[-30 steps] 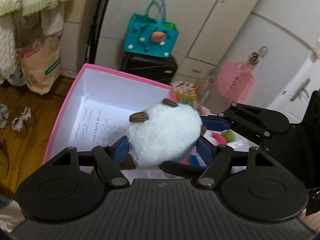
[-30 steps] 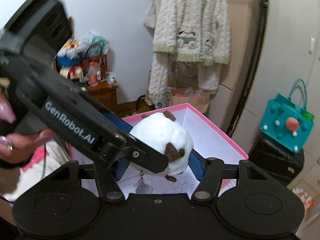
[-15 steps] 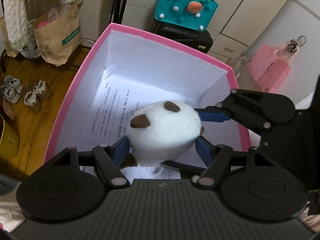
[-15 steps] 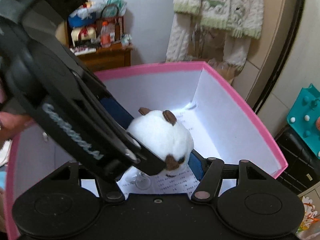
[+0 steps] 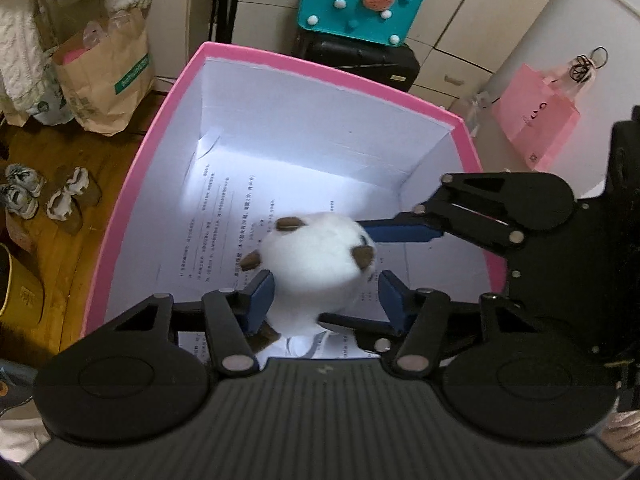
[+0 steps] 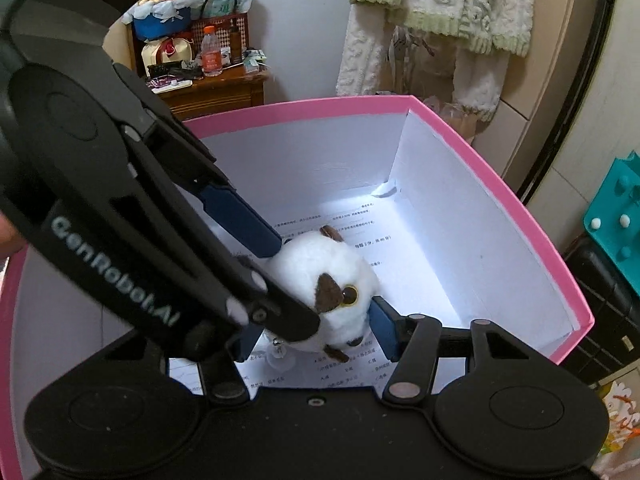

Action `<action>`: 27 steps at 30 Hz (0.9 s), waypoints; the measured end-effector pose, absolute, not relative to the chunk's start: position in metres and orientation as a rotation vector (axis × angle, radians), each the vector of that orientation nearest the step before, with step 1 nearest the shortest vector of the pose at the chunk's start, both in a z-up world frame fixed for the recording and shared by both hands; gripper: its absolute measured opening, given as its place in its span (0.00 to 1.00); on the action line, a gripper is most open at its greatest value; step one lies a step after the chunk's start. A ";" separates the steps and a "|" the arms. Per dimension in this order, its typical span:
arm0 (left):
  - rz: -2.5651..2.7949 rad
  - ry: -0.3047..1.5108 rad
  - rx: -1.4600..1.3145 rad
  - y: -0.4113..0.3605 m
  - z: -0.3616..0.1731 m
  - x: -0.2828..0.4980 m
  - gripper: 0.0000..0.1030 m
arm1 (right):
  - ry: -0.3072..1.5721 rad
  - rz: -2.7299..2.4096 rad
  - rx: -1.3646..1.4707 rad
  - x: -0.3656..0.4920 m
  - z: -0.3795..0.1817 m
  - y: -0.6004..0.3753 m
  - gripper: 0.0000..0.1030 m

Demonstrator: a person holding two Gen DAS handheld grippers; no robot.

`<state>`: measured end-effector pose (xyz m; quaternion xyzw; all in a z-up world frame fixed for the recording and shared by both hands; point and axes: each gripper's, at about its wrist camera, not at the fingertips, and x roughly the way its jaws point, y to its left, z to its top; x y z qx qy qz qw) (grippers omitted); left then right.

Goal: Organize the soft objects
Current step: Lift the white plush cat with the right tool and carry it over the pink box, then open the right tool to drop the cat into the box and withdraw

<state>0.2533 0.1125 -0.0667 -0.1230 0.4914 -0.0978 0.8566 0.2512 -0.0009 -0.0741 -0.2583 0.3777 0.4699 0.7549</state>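
A round white plush toy (image 5: 316,268) with brown ears and paws sits low inside the pink box (image 5: 320,76), on a printed paper sheet (image 5: 224,216). My left gripper (image 5: 324,296) has its blue pads spread, with a gap on each side of the plush. My right gripper (image 6: 316,332) also flanks the plush (image 6: 324,284), its pads spread and not pressing it. The right gripper's finger (image 5: 404,230) reaches in from the right in the left wrist view. The left gripper's arm (image 6: 160,240) crosses the right wrist view and hides the plush's left side.
The box has white inner walls (image 6: 460,220). Around it are a teal felt bag (image 5: 360,0) on a black suitcase (image 5: 360,60), a pink bag (image 5: 536,120), a brown paper bag (image 5: 104,76), shoes (image 5: 44,196) on wood floor, and a wooden cabinet (image 6: 216,92).
Both grippers carried the plush down into the pink box. Their pads have spread apart, and the plush now rests on the paper at the box's bottom.
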 end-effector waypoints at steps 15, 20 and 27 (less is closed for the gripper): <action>-0.187 0.949 -0.213 0.119 -0.036 0.221 0.58 | 0.797 0.948 -0.423 0.223 -0.044 -0.033 0.61; -0.198 0.920 -0.174 0.114 -0.023 0.197 0.58 | 0.786 0.905 -0.383 0.201 -0.031 -0.049 0.62; -0.274 0.928 -0.125 0.096 -0.004 0.164 0.63 | 0.770 0.871 -0.323 0.167 -0.003 -0.071 0.62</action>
